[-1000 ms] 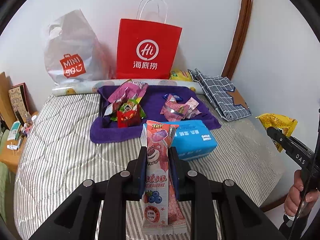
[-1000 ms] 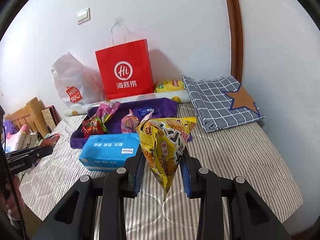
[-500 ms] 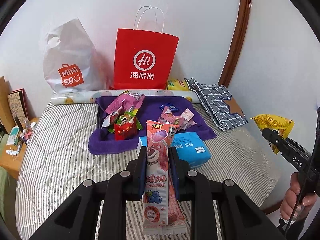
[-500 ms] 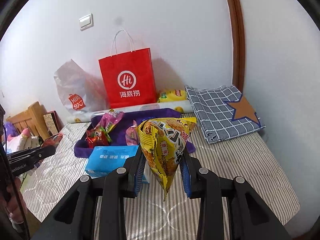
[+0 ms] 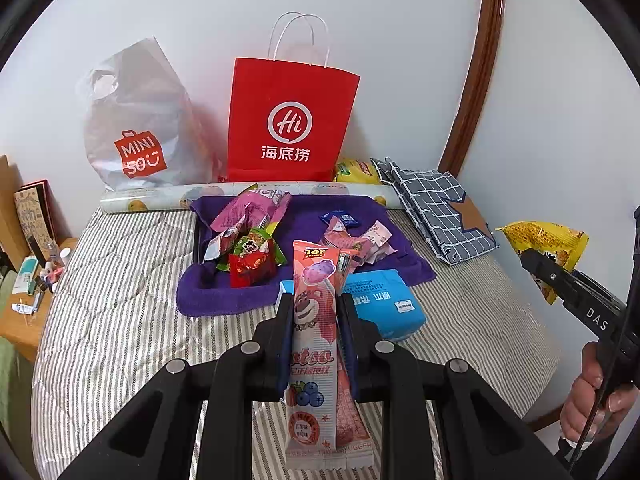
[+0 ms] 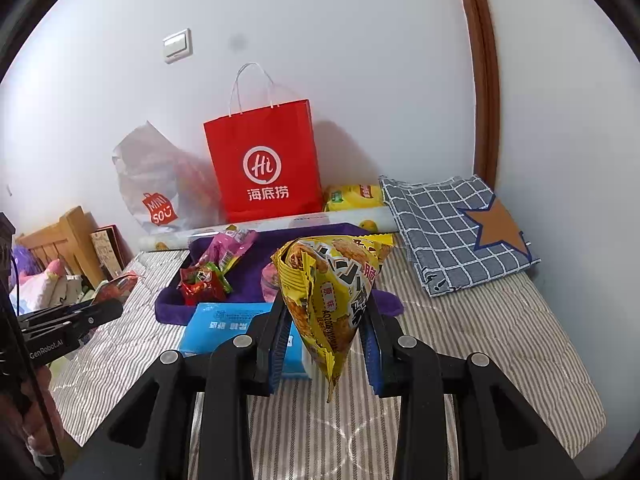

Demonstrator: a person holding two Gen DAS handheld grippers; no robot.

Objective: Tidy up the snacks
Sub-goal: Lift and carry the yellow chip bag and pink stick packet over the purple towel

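Observation:
My left gripper is shut on a long pink snack packet with a bear on it, held above the striped bed. My right gripper is shut on a yellow snack bag, also held above the bed; this bag shows at the right of the left wrist view. More snacks lie on a purple towel: a pink and red-green pile on the left, small pink packets on the right. A red paper bag and a white Miniso plastic bag stand against the wall behind.
A blue tissue pack lies just in front of the towel. A checked grey cloth with a star lies at the back right. A yellow packet sits beside the red bag. A wooden bedside table with small items stands left.
Both grippers have pulled back and risen from the bed with their snacks still held; the towel, tissue pack and bags look farther away and lower.

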